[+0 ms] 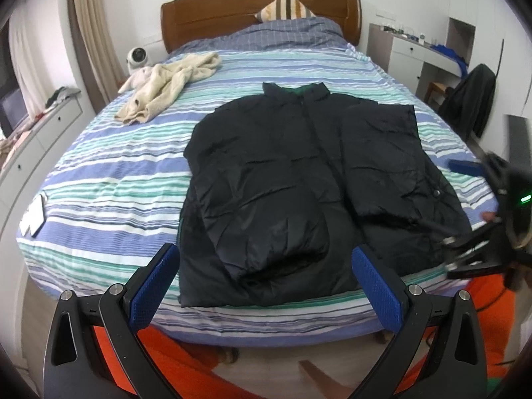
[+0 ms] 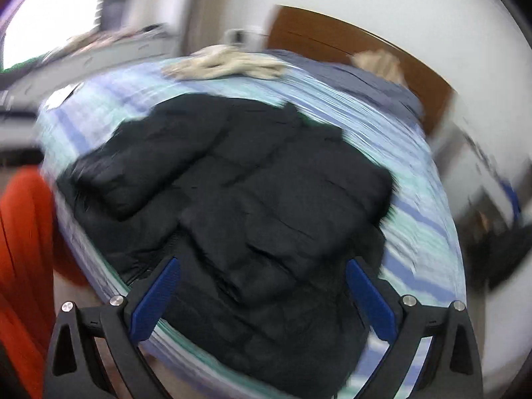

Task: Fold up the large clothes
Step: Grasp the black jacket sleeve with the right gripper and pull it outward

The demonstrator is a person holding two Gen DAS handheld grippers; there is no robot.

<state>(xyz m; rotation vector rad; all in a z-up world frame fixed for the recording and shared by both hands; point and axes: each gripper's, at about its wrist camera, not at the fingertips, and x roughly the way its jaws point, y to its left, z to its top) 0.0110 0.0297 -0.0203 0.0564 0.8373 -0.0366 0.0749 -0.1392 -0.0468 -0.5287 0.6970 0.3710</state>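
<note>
On the striped bed [image 1: 109, 179], toward its near edge and right of the middle, a black puffer jacket [image 1: 286, 179] lies flat with its collar pointing at the wooden headboard [image 1: 259, 10] and both sleeves folded in over its front. Going from left to right in the left wrist view: a white drawer unit [image 1: 36, 146] stands along the bed's left side, a small white flat item [image 1: 33, 217] lies near the near-left corner of the bed, and a cream fleece garment [image 1: 166, 83] sits crumpled toward the far-left corner, well apart from the jacket. A striped pillow [image 1: 286, 6] leans against the headboard at the far edge. The left gripper [image 1: 266, 276] hangs off the near edge of the bed with its blue-padded fingers [image 1: 153, 286] spread wide and holding nothing; the jacket's hem lies just ahead, between the two fingers as seen. At the right side of that view, the right gripper [image 1: 465, 169] appears blurred over the bed's right edge beside the jacket's right side. Its own camera view is smeared, but its blue pads [image 2: 372, 299] stand wide apart and empty, with the jacket spreading ahead of and beneath them near the bed's edge. Orange clothing [image 2: 23, 249] of the person shows at the left of that view.
</note>
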